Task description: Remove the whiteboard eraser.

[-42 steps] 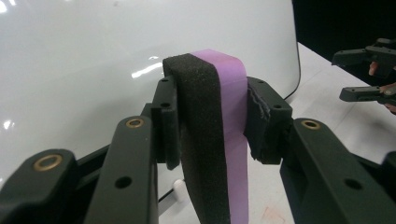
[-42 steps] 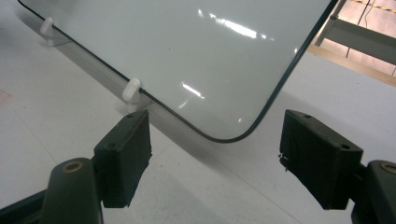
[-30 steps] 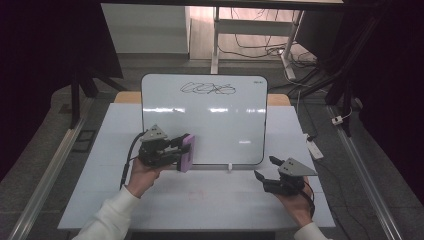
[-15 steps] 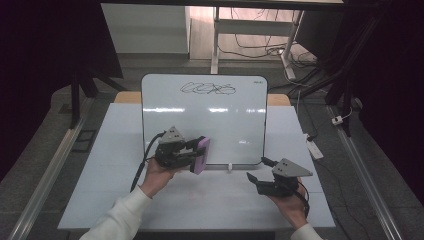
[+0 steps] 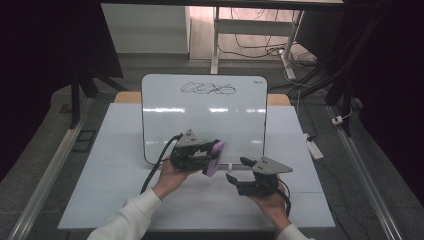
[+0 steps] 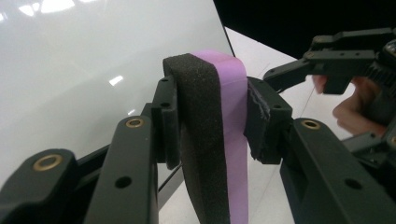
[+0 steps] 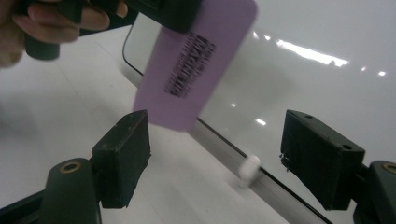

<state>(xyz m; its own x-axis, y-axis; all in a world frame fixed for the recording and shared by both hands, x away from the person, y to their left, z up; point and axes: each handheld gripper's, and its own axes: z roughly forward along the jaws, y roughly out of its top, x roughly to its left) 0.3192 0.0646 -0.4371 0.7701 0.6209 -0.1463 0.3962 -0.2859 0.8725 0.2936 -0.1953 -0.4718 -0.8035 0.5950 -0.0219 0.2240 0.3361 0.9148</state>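
Your left claw (image 5: 212, 157) is clamped across the thickness of the purple eraser (image 5: 214, 158), one pad on the black foam (image 6: 201, 135) face and the other on the purple plastic back. In the left gripper view the foam bulges slightly around the pad, so the felt side gives under pressure while the plastic shell looks stiff. Judge it as a light thing that needs little squeeze; the smooth back may slip if you loosen, so keep the pads near the middle of its length, where they sit now.

The eraser hangs in the air just in front of the lower part of the whiteboard (image 5: 200, 100), which stands propped on the counter (image 5: 100, 190). It does not appear to touch the board surface yet. The black scribble (image 5: 207, 89) sits high on the board, well above the eraser, so you will probably have to lift and turn the foam face toward the board to wipe it.

Your right claw (image 5: 236, 172) holds nothing; its jaws have just been opening and stand wide. It hovers near the board's bottom edge, where a small white peg (image 7: 248, 169) rests on the rail between its jaws.
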